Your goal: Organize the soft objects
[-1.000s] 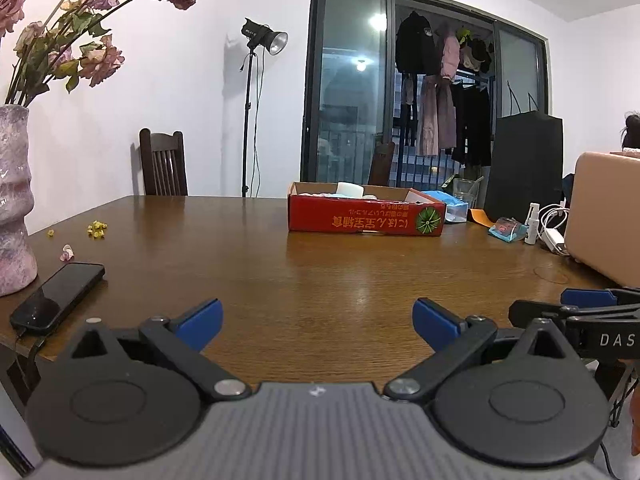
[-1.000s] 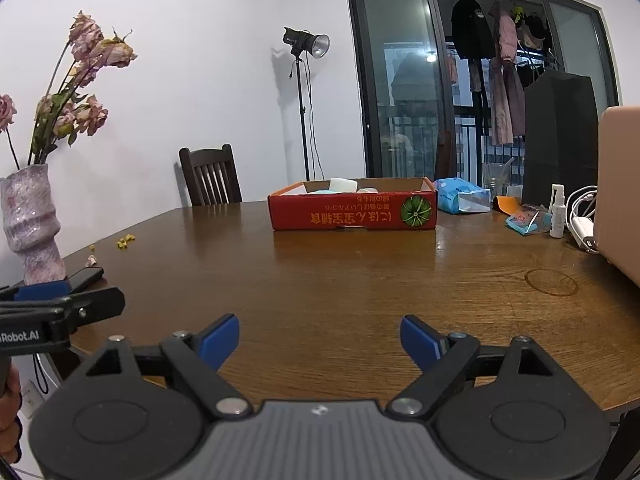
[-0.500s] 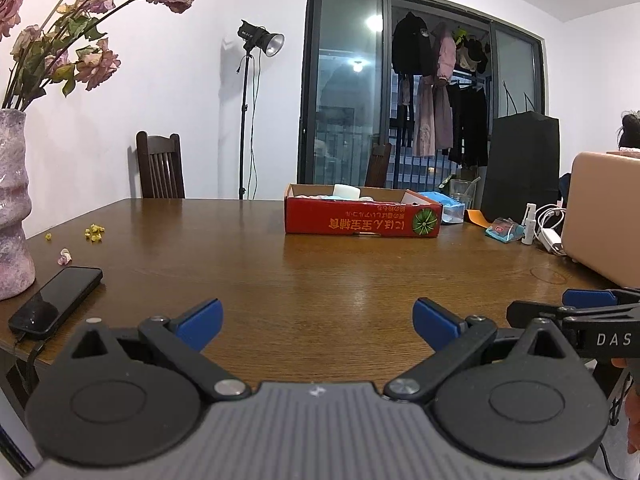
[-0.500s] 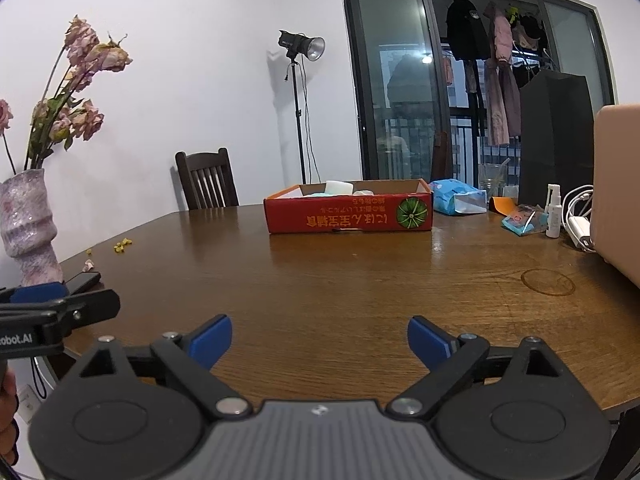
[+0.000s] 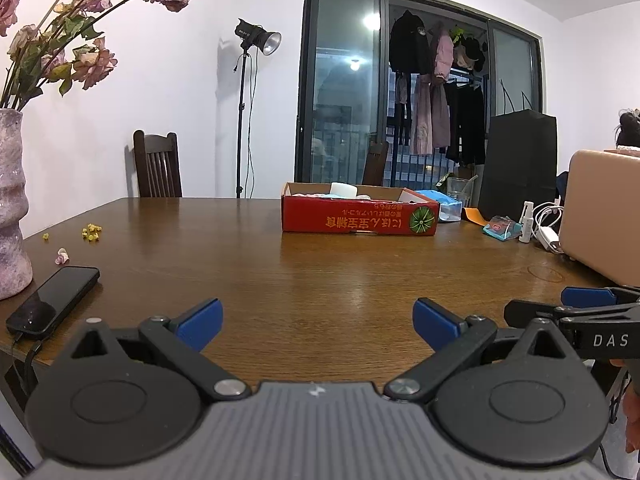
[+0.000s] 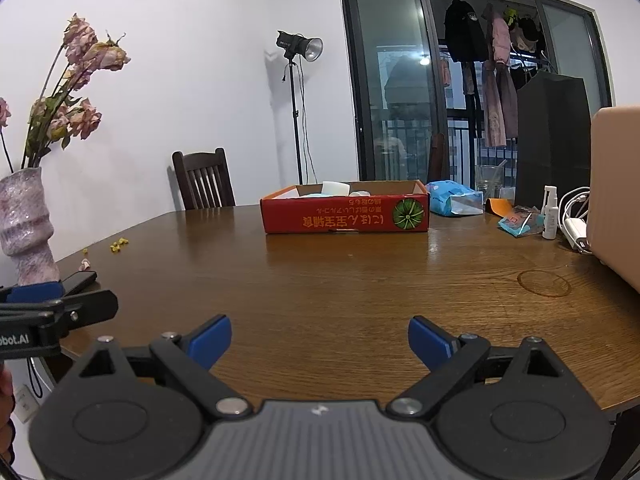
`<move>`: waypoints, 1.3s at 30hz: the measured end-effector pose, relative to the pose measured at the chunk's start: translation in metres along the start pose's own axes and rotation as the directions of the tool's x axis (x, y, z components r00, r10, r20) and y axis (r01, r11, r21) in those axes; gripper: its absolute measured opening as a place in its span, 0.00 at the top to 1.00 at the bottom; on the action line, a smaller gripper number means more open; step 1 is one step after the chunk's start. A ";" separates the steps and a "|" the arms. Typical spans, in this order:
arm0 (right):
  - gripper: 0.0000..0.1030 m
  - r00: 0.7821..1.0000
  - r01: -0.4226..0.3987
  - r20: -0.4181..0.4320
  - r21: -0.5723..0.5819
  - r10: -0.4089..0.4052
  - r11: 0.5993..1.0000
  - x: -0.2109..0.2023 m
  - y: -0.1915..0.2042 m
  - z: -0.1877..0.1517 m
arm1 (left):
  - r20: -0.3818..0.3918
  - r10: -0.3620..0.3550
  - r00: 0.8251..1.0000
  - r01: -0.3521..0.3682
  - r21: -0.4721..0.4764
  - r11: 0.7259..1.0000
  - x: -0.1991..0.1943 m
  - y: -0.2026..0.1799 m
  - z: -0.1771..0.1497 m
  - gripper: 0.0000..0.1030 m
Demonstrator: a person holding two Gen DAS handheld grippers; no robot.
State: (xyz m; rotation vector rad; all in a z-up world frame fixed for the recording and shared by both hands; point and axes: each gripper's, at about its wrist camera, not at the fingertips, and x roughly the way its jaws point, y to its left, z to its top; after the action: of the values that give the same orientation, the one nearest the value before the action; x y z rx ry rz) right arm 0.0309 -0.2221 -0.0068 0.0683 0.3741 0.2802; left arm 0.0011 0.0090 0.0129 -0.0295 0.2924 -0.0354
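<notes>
Left gripper (image 5: 318, 320): jaws spread wide, nothing between the blue pads, only bare wooden table (image 5: 320, 272) ahead of them. Right gripper (image 6: 320, 338): likewise released and empty, pads well apart over bare wood. Each gripper shows at the edge of the other's view, side by side at the near edge of the table. Far across the table, roughly centre, sits a shallow red cardboard box (image 6: 344, 216) with a green melon print on its near wall. Inside it a white cylindrical piece (image 5: 343, 190) pokes above the rim, with pale blue and pinkish items beside it; these look like the soft objects, though too small to name. Nothing soft lies loose on the open wood between jaws and box. Just right of the box, a light blue plastic pack (image 6: 454, 198), probably tissues; further right a small teal packet (image 6: 520, 222), a white spray bottle (image 6: 549, 212), white cables and charger (image 6: 574, 228), then a tan case (image 6: 616, 192). On the left, a black phone (image 5: 54, 306) near the edge, a pink mottled vase (image 5: 12, 208) of dried roses, scattered yellow bits (image 5: 92, 232). Judgement: either the sorting is finished, with the items gathered in the box, or it has not begun; the frames alone do not settle which. Possibly left: the blue pack, if it counts.
</notes>
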 end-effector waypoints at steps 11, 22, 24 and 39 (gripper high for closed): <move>0.06 1.000 0.002 0.011 -0.001 -0.002 1.000 -0.002 -0.001 0.000 | 0.000 0.001 1.000 -0.001 -0.001 1.000 0.000 0.000 0.000 0.00; 0.06 1.000 -0.002 0.011 -0.004 0.002 1.000 -0.003 0.000 0.000 | -0.003 0.001 1.000 -0.001 -0.001 1.000 0.001 0.001 0.001 0.00; 0.06 1.000 -0.001 0.011 -0.003 0.001 1.000 -0.003 0.000 0.000 | -0.002 0.002 1.000 -0.002 0.000 1.000 0.001 0.001 0.001 0.00; 0.06 1.000 0.004 0.009 -0.001 -0.004 1.000 -0.002 -0.001 0.000 | 0.007 0.004 1.000 -0.004 0.002 1.000 0.000 0.002 0.001 0.00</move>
State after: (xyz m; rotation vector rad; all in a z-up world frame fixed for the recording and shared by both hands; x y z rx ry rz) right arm 0.0293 -0.2231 -0.0067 0.0678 0.3653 0.2757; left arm 0.0014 0.0111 0.0141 -0.0267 0.2859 -0.0317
